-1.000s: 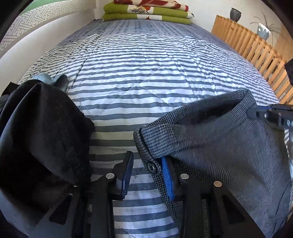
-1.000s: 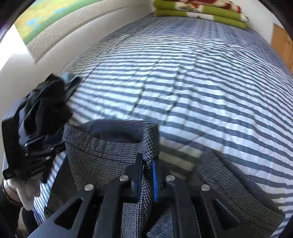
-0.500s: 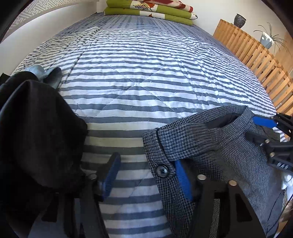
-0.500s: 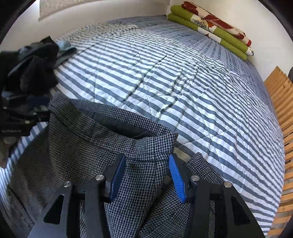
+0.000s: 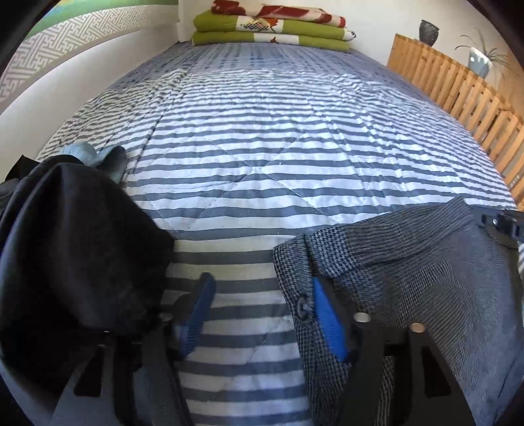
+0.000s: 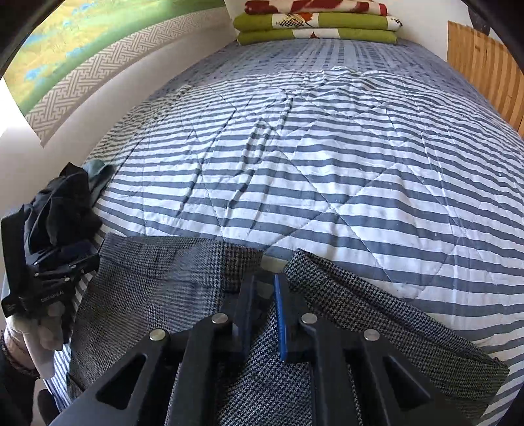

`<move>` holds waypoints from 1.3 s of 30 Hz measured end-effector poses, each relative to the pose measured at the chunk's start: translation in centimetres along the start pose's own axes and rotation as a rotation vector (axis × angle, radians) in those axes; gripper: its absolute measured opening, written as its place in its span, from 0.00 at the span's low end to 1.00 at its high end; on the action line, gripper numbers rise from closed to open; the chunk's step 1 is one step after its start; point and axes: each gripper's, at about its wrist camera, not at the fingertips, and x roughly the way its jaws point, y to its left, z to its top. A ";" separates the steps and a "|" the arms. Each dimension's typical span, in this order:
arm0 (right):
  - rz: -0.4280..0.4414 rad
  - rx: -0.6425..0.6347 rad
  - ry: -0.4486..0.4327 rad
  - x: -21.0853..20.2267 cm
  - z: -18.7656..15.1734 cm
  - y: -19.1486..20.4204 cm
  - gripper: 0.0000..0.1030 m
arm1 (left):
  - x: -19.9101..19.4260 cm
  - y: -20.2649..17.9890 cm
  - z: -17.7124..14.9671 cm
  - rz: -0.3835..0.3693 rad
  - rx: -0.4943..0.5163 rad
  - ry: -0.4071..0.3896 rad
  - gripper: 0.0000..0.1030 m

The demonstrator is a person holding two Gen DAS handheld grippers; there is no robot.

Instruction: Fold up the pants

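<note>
Presently, the grey houndstooth pants (image 5: pixel 409 278) lie along the near edge of the bed (image 5: pixel 262 147), filling the lower right of the left wrist view and the lower half of the right wrist view. The left hand-held gripper (image 5: pixel 262 314) stands wide apart: its right blue pad (image 5: pixel 327 324) sits against the inside of the waistband beside the dark button (image 5: pixel 301 306), while the left pad is clear of the cloth, over the striped quilt. The right hand-held gripper (image 6: pixel 263 311) has its jaws nearly together over the waistband edge at lower centre; whether cloth is actually pinched between them I cannot tell, as the gap is in shadow. A heap of dark clothing (image 5: pixel 72 249) occupies the lower left. Folded green blankets (image 5: pixel 271 29) rest at the top centre, at the far end of the bed. A wooden slatted panel (image 5: pixel 458 95) runs along the upper right.
</note>
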 end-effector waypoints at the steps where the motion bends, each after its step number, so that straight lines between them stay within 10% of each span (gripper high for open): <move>1: 0.008 0.005 0.007 0.1 0.0 0.0 0.14 | 0.4 -0.3 0.1 -0.006 0.004 0.006 0.71; 4: 0.059 0.047 0.034 0.5 0.3 -0.4 0.44 | 1.5 -1.1 0.1 0.020 0.037 0.017 0.72; 6: 0.065 0.064 0.036 1.1 0.8 -0.3 0.44 | 1.2 -1.2 0.0 0.025 0.027 0.006 0.71; 9: -0.158 -0.049 0.036 1.4 0.9 1.4 0.32 | 1.0 -2.2 -0.4 0.150 0.092 -0.012 0.71; 13: -0.018 0.077 -0.027 -3.0 0.5 -1.3 0.32 | -0.2 -4.1 -1.0 0.289 0.201 -0.052 0.71; 24: -0.020 0.281 -0.065 -19.7 -16.0 -9.8 0.35 | -11.0 -4.3 -4.0 0.163 0.180 -0.127 0.71; 31: 0.000 0.410 0.015 -21.1 -29.2 -11.3 0.37 | -13.7 -4.8 -12.8 -0.021 0.088 0.059 0.71; 39: 0.109 0.434 0.043 -19.4 -33.6 -8.7 0.38 | -11.9 -3.7 -19.3 -0.130 -0.107 0.236 0.71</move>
